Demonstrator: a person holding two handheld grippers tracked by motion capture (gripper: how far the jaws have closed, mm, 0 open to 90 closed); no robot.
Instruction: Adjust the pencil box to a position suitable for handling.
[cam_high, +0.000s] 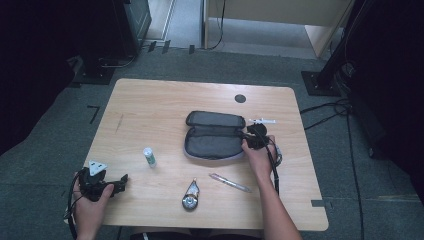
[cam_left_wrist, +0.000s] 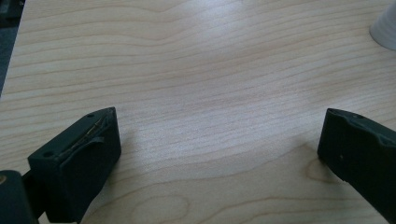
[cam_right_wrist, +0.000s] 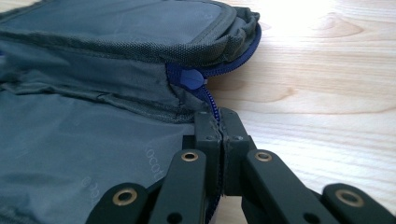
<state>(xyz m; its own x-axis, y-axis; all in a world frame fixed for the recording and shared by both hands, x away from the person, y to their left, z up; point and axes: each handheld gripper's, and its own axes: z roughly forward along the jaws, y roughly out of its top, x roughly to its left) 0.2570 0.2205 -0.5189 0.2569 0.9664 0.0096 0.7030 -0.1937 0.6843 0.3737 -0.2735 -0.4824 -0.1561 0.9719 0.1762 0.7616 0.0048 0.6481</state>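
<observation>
A dark grey pencil case (cam_high: 214, 136) lies open in the middle of the wooden table (cam_high: 150, 105), its lid folded back. My right gripper (cam_high: 247, 139) is at the case's right end. In the right gripper view the gripper (cam_right_wrist: 220, 119) is shut on the case's blue zipper edge (cam_right_wrist: 211, 103), just below the blue zipper pull (cam_right_wrist: 191, 78); the grey lining (cam_right_wrist: 84, 149) spreads out to the left. My left gripper (cam_high: 121, 181) rests at the table's front left corner, open, with bare wood between its jaws (cam_left_wrist: 215, 144).
A small white tube with a green band (cam_high: 149, 157) stands left of the case; its white edge (cam_left_wrist: 385, 28) shows ahead of the left gripper. A pen (cam_high: 230, 183) and a correction-tape dispenser (cam_high: 190, 195) lie near the front edge. A white pen (cam_high: 262, 121) lies behind the right gripper.
</observation>
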